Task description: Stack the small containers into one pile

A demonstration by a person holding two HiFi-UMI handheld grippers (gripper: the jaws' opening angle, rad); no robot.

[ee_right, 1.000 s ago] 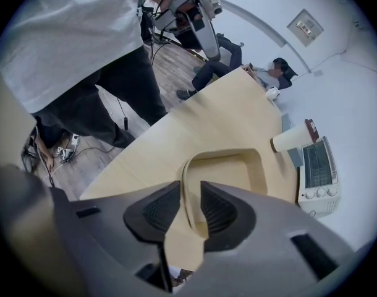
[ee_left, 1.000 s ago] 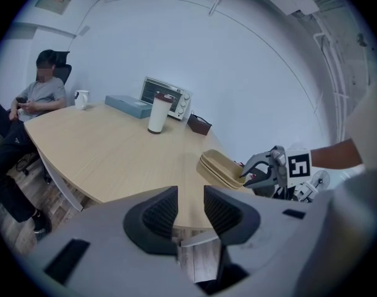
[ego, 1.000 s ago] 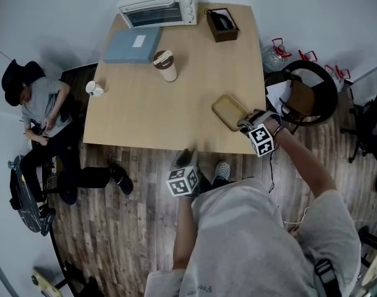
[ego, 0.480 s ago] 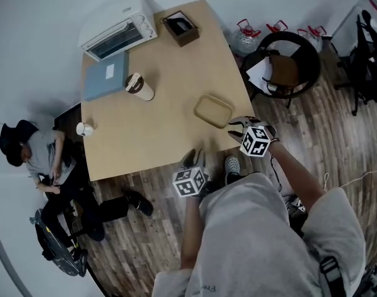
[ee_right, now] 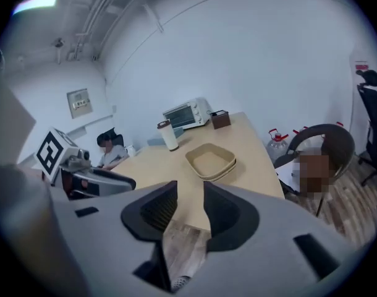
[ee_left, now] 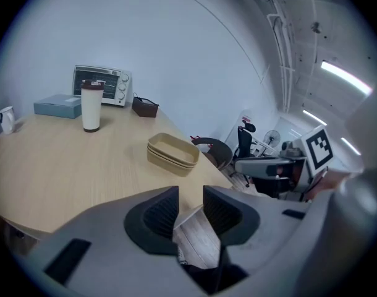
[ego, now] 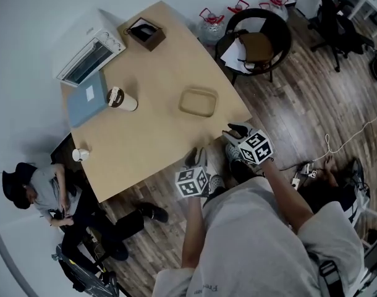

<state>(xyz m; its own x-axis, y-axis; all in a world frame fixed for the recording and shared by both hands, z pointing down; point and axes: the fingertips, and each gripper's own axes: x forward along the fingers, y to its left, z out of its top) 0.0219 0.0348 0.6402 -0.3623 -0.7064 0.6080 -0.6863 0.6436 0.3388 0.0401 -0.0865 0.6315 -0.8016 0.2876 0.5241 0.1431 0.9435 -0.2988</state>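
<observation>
Two beige containers (ego: 198,101) sit nested in one pile on the wooden table (ego: 151,73), near its right edge. In the gripper views the pile (ee_left: 172,153) (ee_right: 211,161) lies well ahead of both sets of jaws. My left gripper (ego: 194,158) (ee_left: 190,212) hangs just off the table's near edge, jaws a little apart and empty. My right gripper (ego: 235,130) (ee_right: 190,208) is off the table's corner, short of the pile; its jaws are opening with nothing between them.
A toaster oven (ego: 89,54), a blue box (ego: 86,101), a lidded cup (ego: 122,99), a brown box (ego: 145,31) and a small white cup (ego: 80,154) stand on the table. A person (ego: 46,190) sits at its far side. A round chair (ego: 256,39) stands to the right.
My right gripper has drawn back from the beige pile to beyond the table's corner. The head view has swung, so the table looks turned. The pile stays put.
</observation>
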